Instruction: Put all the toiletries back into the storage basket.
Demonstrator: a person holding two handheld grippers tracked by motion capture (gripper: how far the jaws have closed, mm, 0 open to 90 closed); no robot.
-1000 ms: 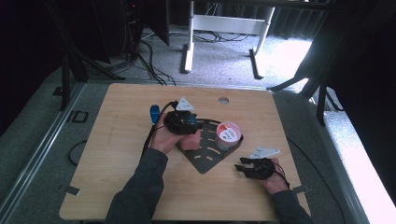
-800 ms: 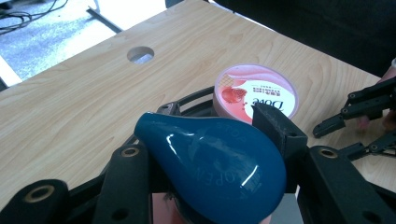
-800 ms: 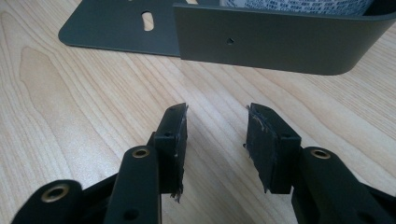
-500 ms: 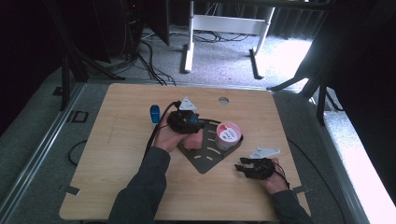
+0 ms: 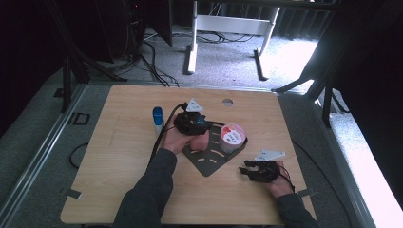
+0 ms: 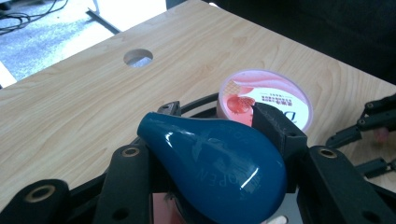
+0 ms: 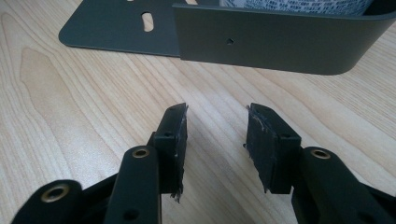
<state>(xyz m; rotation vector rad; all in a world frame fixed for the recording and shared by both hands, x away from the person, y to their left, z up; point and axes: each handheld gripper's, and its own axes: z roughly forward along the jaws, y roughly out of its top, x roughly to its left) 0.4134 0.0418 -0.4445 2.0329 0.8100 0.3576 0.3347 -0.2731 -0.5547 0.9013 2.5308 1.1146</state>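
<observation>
Wooden table point(image 5: 123, 156) on grey carpet; left hand-held gripper point(image 6: 219, 140) grasps blue bottle point(image 6: 215, 168), right point(image 7: 217, 140) released.

1. A glossy teal, teardrop-shaped object point(image 6: 215, 168) — narrow end pointing away toward the surface's far side — sits clamped between the left gripper's point(image 5: 192, 124) black fingers point(image 6: 275, 130), raised above a dark metal plate.
2. A pink-lidded tub point(image 6: 266, 99) stands upright just beyond it, on that plate.
</observation>
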